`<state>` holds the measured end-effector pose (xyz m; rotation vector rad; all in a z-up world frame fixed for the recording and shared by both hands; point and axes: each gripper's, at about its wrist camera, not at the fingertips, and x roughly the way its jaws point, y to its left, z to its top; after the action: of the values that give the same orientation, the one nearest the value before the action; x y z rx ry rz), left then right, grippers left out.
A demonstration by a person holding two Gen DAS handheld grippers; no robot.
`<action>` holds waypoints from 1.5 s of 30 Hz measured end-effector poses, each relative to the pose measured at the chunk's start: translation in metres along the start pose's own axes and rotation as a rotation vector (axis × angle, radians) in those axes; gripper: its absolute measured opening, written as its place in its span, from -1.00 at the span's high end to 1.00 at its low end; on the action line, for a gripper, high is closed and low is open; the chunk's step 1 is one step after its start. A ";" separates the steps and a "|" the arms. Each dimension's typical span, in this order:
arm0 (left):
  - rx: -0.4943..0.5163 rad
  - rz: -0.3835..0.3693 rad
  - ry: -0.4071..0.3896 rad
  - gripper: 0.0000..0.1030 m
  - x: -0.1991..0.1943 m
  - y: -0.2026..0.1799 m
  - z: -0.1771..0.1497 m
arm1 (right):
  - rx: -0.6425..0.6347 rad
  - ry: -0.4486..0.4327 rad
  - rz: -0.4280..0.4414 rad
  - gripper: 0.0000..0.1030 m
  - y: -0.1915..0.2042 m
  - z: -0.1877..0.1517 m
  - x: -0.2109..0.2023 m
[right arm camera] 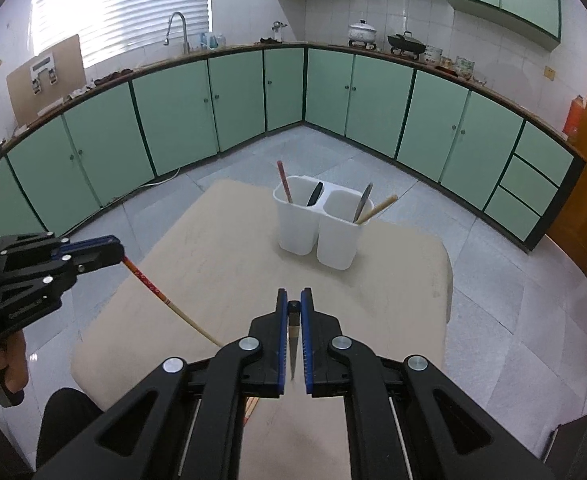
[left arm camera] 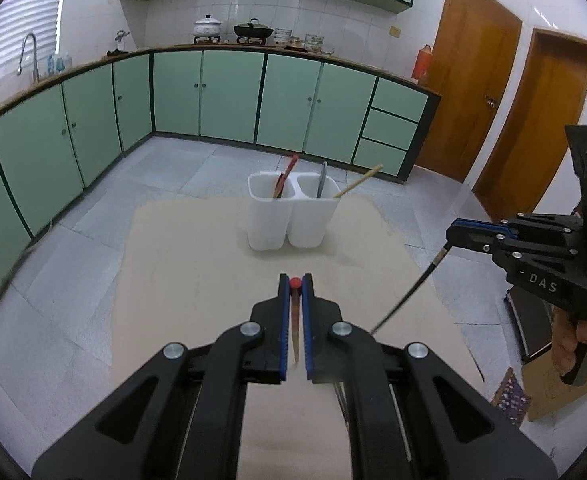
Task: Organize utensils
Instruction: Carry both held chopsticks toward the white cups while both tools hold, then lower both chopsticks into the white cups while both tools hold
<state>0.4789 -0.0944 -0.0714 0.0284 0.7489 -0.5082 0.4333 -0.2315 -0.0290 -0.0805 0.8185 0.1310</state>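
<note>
Two grippers: both closed on a chopstick each, both hanging above the table, neither at the holder yet.
Left gripper (left arm camera: pixel 295 285): clamped on a wooden chopstick with a red-patterned upper end and red tip (left arm camera: pixel 295 320). Seen from the right wrist cam, same gripper (right arm camera: pixel 109 249) has the stick (right arm camera: pixel 165 300) trailing down and back toward the person, so the long axis is steeply slanted, not vertical.
Right gripper (right arm camera: pixel 294 300): pinched on a dark black chopstick with a silvery band (right arm camera: pixel 293 344). From the left cam the gripper (left arm camera: pixel 459 232) shows the stick (left arm camera: pixel 409 292) hanging down-left, also slanted.
Holder: white plastic two-compartment utensil holder (left arm camera: pixel 293 220), upright toward the far end of the beige table top (left arm camera: pixel 197 272), straight ahead of both grippers and lower than both.
Already in it: compartment on the left has a red stick (right arm camera: pixel 283 182) plus a dark utensil (right arm camera: pixel 315 194); the other has a grey utensil (right arm camera: pixel 363 202) and a light wooden stick (right arm camera: pixel 377 210).
Key relation: imo each stick needs tipping to roughly upright, free end down, before it clears the rim. Grip is on the top end, so that's doable w/ a wrist turn.
Nearer hand: can't really tell, both look abt equally far. Left lines up w/ the left compartment, right w/ the right.
Guess on sorting: red one prob joins the red stick on the left; where the black one belongs idk.
Risk: slanted tip clipping the rim and tipping the light holder.
</note>
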 end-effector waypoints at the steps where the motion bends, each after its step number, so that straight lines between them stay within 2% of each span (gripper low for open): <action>1: 0.011 0.008 -0.004 0.91 -0.001 -0.002 0.005 | 0.002 -0.005 -0.004 0.88 -0.002 0.004 -0.002; 11: 0.044 0.042 -0.032 0.91 -0.012 -0.004 0.070 | 0.006 -0.022 -0.006 0.88 -0.014 0.062 -0.027; 19: 0.042 0.092 -0.124 0.91 -0.027 0.005 0.145 | 0.023 -0.080 -0.040 0.88 -0.026 0.133 -0.044; 25: 0.026 0.118 -0.169 0.91 -0.015 0.010 0.189 | 0.055 -0.140 -0.074 0.88 -0.037 0.172 -0.032; 29: 0.017 0.110 -0.192 0.91 0.006 0.010 0.207 | 0.090 -0.165 -0.091 0.88 -0.052 0.189 -0.008; 33: 0.023 0.105 -0.197 0.91 0.035 0.010 0.212 | 0.131 -0.166 -0.100 0.88 -0.071 0.195 0.027; 37: 0.011 0.085 -0.192 0.91 0.070 0.016 0.207 | 0.164 -0.141 -0.094 0.88 -0.088 0.187 0.065; 45: 0.000 0.062 -0.108 0.91 0.134 0.028 0.181 | 0.188 -0.059 -0.070 0.88 -0.105 0.157 0.124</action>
<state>0.6907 -0.1646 -0.0305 0.0239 0.6401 -0.4468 0.6460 -0.3057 -0.0101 0.0711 0.7649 -0.0099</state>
